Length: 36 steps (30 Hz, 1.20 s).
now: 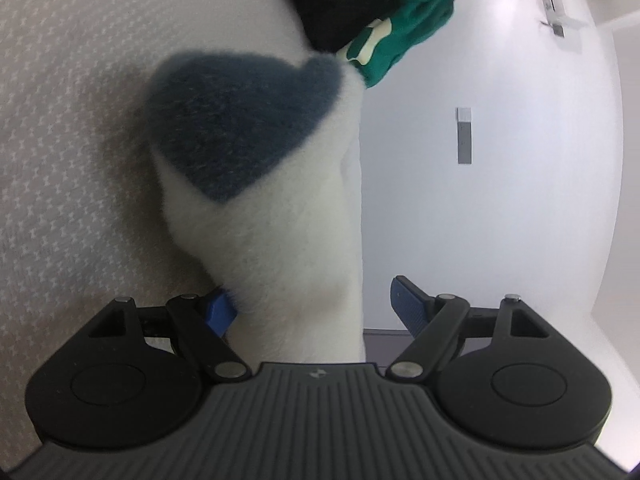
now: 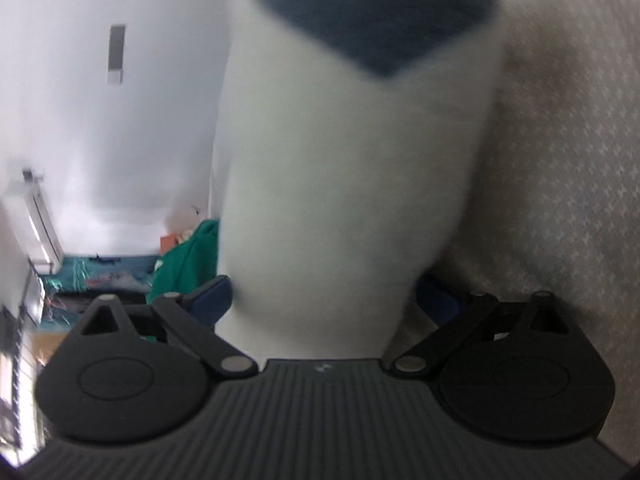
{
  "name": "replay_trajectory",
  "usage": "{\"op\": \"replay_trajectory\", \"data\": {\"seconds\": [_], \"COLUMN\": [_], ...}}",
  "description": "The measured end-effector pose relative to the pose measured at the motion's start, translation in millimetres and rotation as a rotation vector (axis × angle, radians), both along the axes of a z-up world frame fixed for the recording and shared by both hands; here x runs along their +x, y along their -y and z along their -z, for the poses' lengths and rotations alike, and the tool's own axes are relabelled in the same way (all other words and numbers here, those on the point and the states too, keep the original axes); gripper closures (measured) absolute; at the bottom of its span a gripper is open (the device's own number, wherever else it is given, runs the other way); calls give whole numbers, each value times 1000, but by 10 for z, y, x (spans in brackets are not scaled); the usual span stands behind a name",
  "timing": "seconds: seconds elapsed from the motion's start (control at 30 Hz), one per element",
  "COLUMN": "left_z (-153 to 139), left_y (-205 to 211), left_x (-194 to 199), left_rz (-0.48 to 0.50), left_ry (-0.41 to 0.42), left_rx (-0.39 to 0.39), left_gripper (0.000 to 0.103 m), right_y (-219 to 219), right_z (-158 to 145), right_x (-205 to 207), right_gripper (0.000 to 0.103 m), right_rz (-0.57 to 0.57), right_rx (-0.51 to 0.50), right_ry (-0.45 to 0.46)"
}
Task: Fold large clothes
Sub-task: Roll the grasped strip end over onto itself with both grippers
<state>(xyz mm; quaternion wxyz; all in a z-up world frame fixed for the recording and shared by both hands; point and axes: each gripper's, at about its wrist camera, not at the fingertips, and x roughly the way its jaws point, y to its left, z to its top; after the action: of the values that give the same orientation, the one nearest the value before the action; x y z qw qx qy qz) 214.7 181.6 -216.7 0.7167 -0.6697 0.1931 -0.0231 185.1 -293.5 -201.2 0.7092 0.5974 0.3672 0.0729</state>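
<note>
Between the spread fingers of the left gripper [image 1: 308,306] and right gripper [image 2: 326,298], one white fleece garment [image 1: 276,240], pads seemingly unclamped.

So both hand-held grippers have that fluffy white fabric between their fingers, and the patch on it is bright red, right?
Not quite. The fluffy white fabric does run between the fingers of the left hand-held gripper and the right hand-held gripper, but the patch is dark blue-grey, not red. The left wrist view shows it most sharply; the right wrist view shows the same colour.
</note>
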Motion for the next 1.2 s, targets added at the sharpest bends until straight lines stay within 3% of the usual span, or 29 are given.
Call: {"op": "replay_trajectory", "data": {"seconds": [0.1,0.23,0.37,0.53,0.6,0.67,0.73,0.93,1.03,1.2], "left_z": [-10,101,144,82,40,-7,-38,-258,-399,-651], "left_y": [16,4,-6,1,10,19,28,47,48,25], "left_x": [-111,-22,2,148,205,236,248,279,286,276], "left_rz": [3,19,13,-3,-10,-14,-15,-5,16,65], "left_ry": [-26,-122,-143,-160,-167,-178,-194,-177,-152,-114], "left_rx": [6,-17,-17,55,97,151,192,310,339,320], "left_gripper": [20,20,19,20,21,28,34,47,48,50], "right_y": [80,170,151,79,-22,-44,-71,-72,-66,6], "right_z": [-108,-131,-193,-146,-117,-102,-115,-330,-525,-931], "right_x": [50,21,44,168,274,344,378,323,296,175], "right_gripper": [11,11,11,11,16,28,32,56,58,59], "right_rz": [29,34,32,32,34,15,18,4,0,-38], "right_rx": [-40,21,43,7,-20,-85,-105,-139,-133,-176], "right_ry": [50,84,140,113,83,54,56,153,224,355]}}
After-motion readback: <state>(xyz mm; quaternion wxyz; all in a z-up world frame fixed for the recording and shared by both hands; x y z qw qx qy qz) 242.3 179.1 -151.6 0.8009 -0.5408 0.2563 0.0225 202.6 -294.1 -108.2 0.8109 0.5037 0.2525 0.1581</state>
